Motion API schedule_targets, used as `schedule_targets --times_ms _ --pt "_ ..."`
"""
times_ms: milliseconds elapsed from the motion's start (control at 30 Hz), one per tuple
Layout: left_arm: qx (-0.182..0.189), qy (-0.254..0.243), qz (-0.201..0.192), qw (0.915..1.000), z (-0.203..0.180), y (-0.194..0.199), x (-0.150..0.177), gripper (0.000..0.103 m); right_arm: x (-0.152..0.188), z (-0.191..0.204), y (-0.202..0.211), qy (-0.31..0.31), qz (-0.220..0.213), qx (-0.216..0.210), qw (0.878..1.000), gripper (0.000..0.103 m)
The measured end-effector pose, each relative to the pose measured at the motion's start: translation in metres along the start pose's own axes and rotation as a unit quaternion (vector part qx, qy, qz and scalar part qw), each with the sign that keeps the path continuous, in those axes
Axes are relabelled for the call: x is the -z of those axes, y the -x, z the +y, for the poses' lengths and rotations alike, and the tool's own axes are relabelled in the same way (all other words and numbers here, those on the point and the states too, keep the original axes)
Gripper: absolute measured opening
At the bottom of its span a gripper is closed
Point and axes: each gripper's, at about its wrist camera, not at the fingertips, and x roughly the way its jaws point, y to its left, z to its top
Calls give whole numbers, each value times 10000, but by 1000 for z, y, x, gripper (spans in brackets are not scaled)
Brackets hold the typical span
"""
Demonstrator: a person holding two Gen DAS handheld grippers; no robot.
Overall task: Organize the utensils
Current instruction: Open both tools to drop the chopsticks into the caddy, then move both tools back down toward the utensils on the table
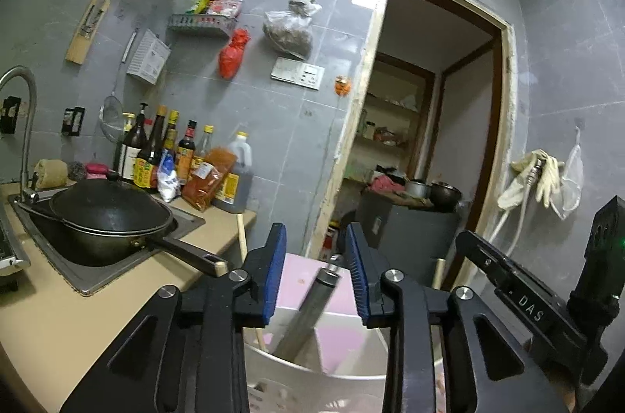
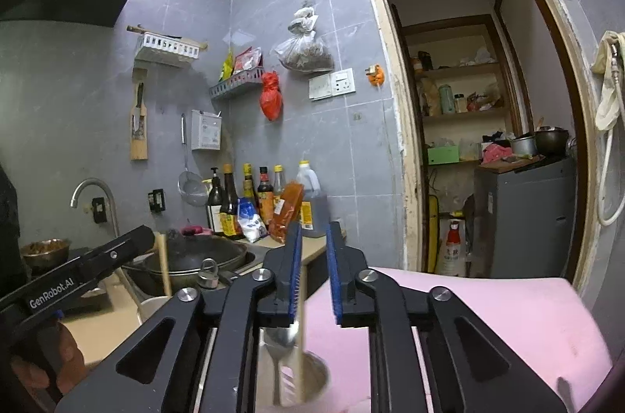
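Between right jaws, blurred metal utensils (image 2: 291, 366)

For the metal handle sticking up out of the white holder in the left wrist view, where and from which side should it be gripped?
Grip the metal handle on its upper shaft, just below the capped end. It leans up out of the white holder and already stands between the open fingers of the left gripper. Approach from above along the gripper's present line, closing across the round shaft, which the blue pads should likely hold.
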Motion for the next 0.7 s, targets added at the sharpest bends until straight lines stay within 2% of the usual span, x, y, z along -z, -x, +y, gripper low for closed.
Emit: schedule_targets --times_ms 167,233,300,367,433,500,633,700 --pt "210 -37 194 9996 -20 6 -3 42 -9 -18 22 -6 28 205 9998 25" --pt "301 -87 271 9991 -30 7 -3 52 -13 -27 32 17 56 304 9995 34" --pt "410 -142 379 9983 -44 7 -2 61 -16 -38 44 59 57 420 9991 50" --pt "494 -185 480 9975 -57 7 0 67 -20 -46 54 124 67 533 9985 52" --pt "568 -226 585 9964 -73 5 5 76 -23 -58 67 258 127 739 9968 61" --pt "636 -262 676 9953 -87 3 11 86 -25 -71 80 339 152 930 9950 76" --pt "818 -391 993 9909 -117 -5 27 91 -26 -94 102 477 263 1247 9907 86" --pt "905 -477 1158 9880 -129 -10 35 91 -25 -107 112 530 358 1386 9883 97"
